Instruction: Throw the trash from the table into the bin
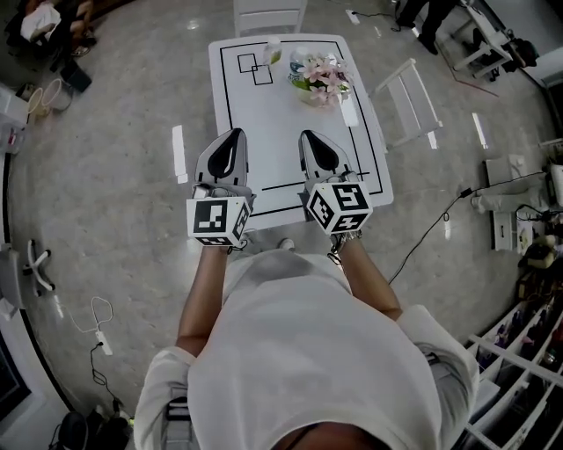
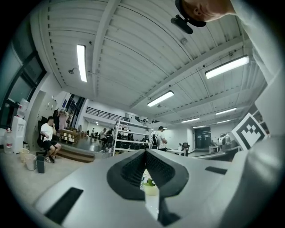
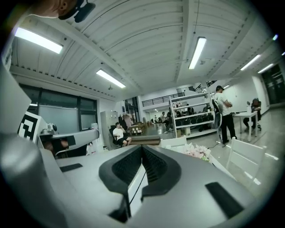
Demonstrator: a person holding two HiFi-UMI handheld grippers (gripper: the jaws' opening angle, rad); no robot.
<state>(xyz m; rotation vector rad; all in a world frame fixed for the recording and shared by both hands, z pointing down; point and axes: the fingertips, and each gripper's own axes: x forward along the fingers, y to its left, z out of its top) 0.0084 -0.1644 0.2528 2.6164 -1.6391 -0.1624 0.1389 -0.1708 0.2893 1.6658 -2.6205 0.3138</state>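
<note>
A white table marked with black lines stands in front of me. Near its far edge lies a small pale green and white piece of trash, next to a bunch of pink flowers. My left gripper hovers over the table's near left part, shut and empty. Beside it, my right gripper is also shut with nothing in it. Both point toward the far edge. In the left gripper view the closed jaws leave a slit that shows a greenish item. The right gripper view shows closed jaws and the flowers.
One white chair stands behind the table and another at its right side. A cable runs over the floor on the right. Small baskets sit on the floor at far left. People and shelves are farther off.
</note>
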